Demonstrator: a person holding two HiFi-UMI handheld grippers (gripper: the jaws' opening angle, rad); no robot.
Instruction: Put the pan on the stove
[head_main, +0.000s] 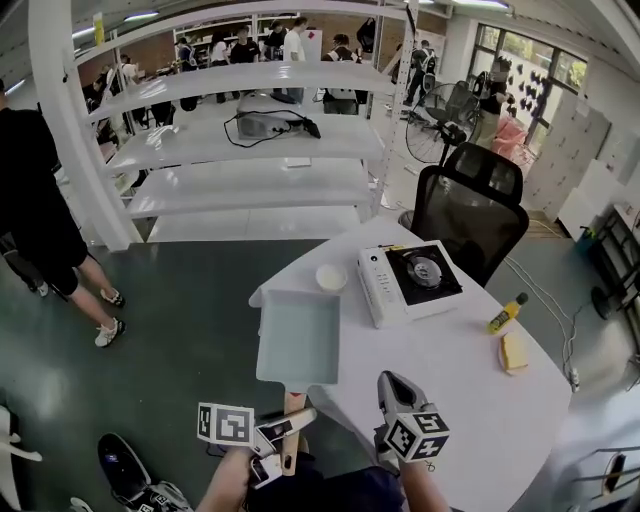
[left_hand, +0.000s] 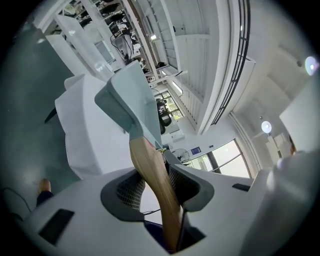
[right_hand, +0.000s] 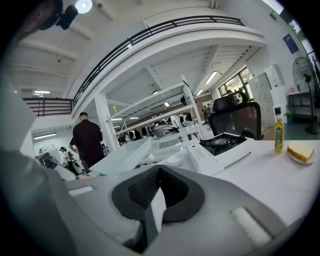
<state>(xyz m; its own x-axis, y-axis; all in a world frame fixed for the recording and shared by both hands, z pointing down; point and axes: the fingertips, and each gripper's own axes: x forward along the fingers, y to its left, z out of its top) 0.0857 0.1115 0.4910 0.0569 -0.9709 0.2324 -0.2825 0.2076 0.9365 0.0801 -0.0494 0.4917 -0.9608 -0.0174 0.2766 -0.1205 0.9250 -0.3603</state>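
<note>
Now: left gripper (head_main: 292, 425) clamped on wooden handle (left_hand: 155, 175) of square pale-blue pan (head_main: 298, 350); pan tilted at table (head_main: 450, 400) edge, left of portable gas stove (head_main: 410, 280), not on it. Right gripper (head_main: 390, 382) closed, empty.

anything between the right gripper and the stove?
Nothing. Head view shows only bare white table between the right gripper and the stove.

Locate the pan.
Head view: the pan is at the table's near-left edge, left of the stove, next to a small bowl, its handle clamped in the left gripper.
</note>
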